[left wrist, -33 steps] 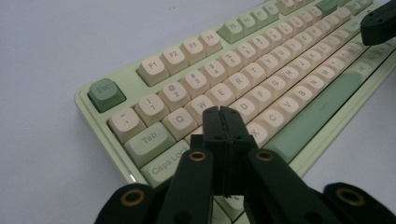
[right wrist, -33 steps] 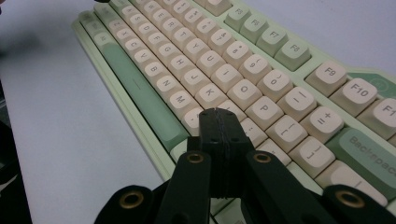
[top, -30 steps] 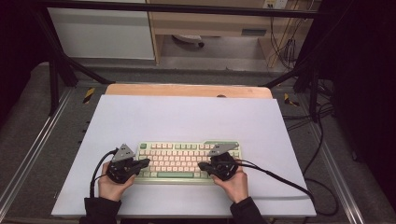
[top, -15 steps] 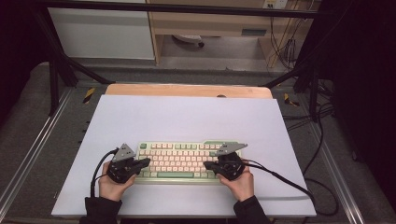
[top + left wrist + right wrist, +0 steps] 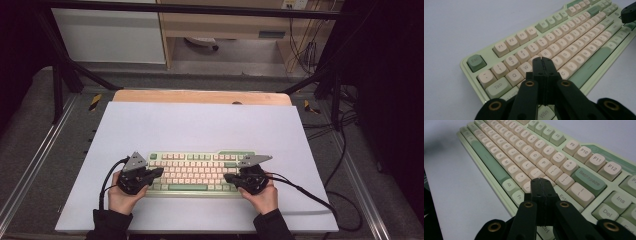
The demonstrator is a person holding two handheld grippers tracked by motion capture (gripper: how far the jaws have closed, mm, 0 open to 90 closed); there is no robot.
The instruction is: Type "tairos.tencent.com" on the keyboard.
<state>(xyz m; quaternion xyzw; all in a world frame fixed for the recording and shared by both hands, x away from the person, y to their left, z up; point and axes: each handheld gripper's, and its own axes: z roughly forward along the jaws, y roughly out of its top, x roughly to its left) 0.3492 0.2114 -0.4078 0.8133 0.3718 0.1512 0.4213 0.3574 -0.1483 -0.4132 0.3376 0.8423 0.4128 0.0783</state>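
Keyboard (image 5: 200, 172) lies flat near the front edge of the table (image 5: 200, 125), square to the person; left gripper (image 5: 542, 60) and right gripper (image 5: 539, 181) both have jaws pressed together, nothing between them, tips low over the keys; closed jaws likely serve as one blunt finger for key presses.

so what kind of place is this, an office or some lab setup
Most likely a lab recording rig, not an office. A white table sits inside a dark metal frame, loose cables trail over the grey floor, and a person works a green keyboard using the left gripper and right gripper.
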